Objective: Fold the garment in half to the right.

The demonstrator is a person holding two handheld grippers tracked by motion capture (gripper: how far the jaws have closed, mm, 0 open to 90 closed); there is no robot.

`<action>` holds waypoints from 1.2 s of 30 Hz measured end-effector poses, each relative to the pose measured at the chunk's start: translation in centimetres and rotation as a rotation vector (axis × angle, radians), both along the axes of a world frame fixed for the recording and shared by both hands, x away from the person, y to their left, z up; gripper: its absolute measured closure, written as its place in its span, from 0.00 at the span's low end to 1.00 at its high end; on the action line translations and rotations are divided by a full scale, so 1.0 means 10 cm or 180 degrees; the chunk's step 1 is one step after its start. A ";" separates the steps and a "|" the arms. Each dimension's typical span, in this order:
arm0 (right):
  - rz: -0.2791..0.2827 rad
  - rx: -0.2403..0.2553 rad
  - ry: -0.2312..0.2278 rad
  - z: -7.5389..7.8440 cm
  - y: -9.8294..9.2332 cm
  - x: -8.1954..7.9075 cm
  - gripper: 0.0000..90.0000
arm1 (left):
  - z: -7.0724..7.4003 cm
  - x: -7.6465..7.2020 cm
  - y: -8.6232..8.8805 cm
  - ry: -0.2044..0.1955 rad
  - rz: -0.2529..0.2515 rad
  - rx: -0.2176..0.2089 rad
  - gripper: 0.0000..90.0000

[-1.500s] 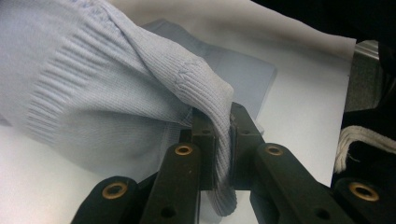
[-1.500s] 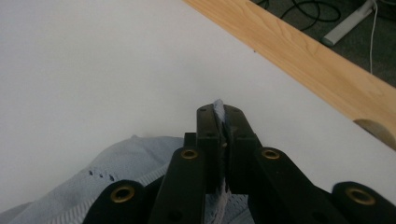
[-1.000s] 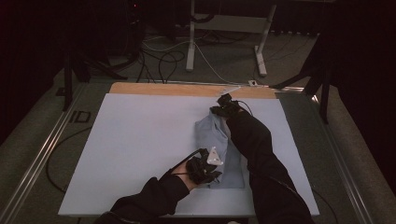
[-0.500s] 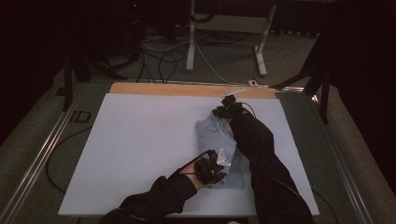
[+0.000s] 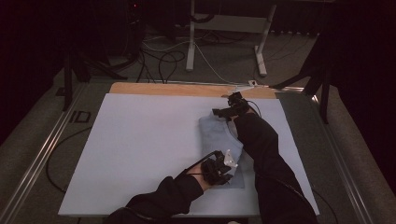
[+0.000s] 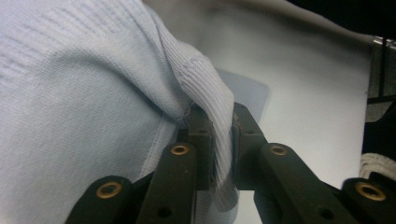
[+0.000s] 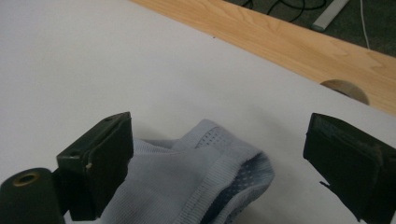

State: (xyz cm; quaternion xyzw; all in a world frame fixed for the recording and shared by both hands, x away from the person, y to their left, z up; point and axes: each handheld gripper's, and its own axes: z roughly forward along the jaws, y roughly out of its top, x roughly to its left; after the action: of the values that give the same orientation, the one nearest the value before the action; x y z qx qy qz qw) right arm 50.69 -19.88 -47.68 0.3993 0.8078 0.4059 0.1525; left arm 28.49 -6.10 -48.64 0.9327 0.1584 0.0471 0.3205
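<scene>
Pale blue knitted garment (image 5: 223, 140), folded, toward the white table's (image 5: 140, 149) right edge. Ribbed hem pinched by left gripper (image 6: 219, 140); far end just released as right gripper's (image 7: 217, 154) jaws were opening wide.

Garment (image 5: 219, 140) on table (image 5: 140, 154), toward its right side

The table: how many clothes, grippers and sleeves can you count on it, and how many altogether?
Light blue garment: 1
Grippers: 2, the left gripper with jaws shut on the garment's ribbed edge, and the right gripper with jaws that have just been opening, the garment's end lying between them untouched
Black sleeves: 2
Total: 5
</scene>
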 end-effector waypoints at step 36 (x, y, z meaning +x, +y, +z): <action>0.0198 -0.0106 -0.0102 0.08 -0.12 -0.10 0.10 | 0.15 -0.08 0.13 0.0048 -0.0286 -0.0342 0.38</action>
State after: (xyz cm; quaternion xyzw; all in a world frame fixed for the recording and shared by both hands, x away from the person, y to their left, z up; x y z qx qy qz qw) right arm 49.67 -21.13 -46.90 0.3648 0.8239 0.4033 0.1595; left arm 27.67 -4.75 -47.14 0.9206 0.1211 0.0172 0.3707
